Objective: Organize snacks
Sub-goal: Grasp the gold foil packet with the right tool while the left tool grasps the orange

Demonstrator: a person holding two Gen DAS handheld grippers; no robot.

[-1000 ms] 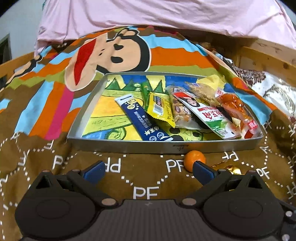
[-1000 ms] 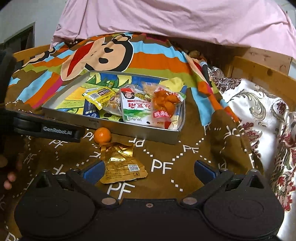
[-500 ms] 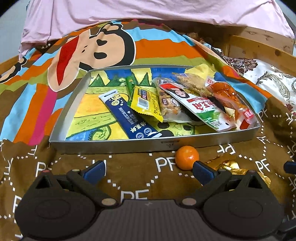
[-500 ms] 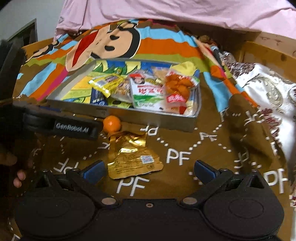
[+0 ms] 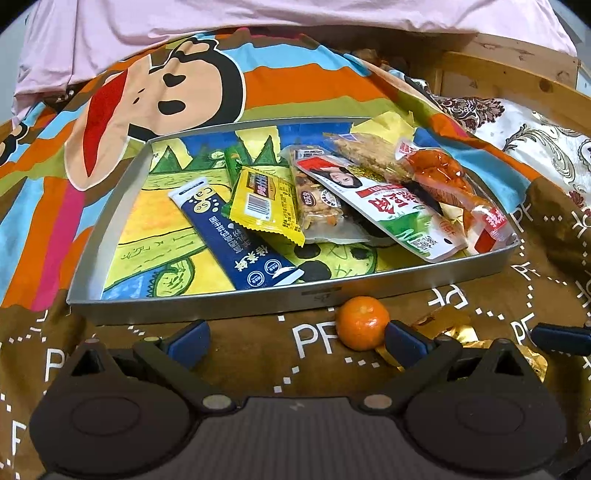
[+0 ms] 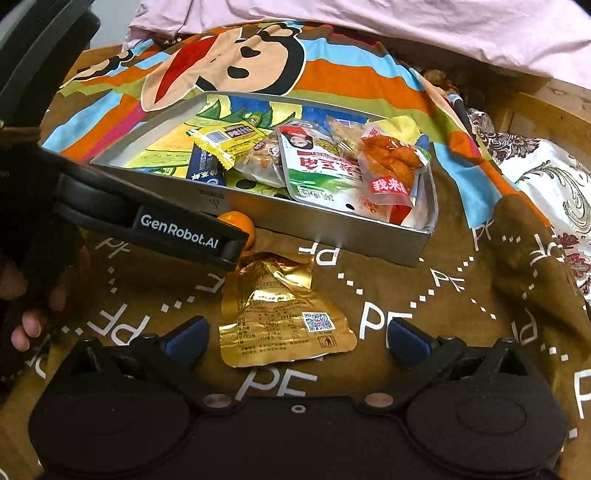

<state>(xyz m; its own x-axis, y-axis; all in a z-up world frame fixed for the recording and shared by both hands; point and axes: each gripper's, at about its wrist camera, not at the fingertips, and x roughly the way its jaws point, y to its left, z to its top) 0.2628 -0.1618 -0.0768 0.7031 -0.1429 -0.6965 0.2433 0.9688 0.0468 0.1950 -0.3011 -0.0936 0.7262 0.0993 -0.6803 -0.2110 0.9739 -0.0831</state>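
A metal tray [image 5: 221, 302] [image 6: 325, 230] sits on the patterned blanket and holds several snack packets: a blue stick [image 5: 236, 236], a yellow packet [image 5: 266, 206], a green-white pouch [image 5: 399, 206] and an orange one [image 5: 447, 184]. In front of the tray lie a small orange [image 5: 362, 322] [image 6: 242, 225] and a gold pouch [image 6: 284, 314] [image 5: 454, 330]. My left gripper [image 5: 295, 338] is open, its right finger beside the orange. My right gripper [image 6: 297, 338] is open around the gold pouch's near edge.
The bed's wooden frame [image 5: 517, 81] runs along the right, with a floral pillow [image 6: 554, 192] beside it. Pink bedding [image 5: 258, 22] lies behind the tray. The left gripper's body [image 6: 147, 229] and a hand [image 6: 26, 295] cross the left of the right wrist view.
Both grippers have moved forward and lower. The orange now sits by the left gripper's right finger, and the gold pouch has come between the right gripper's fingers.
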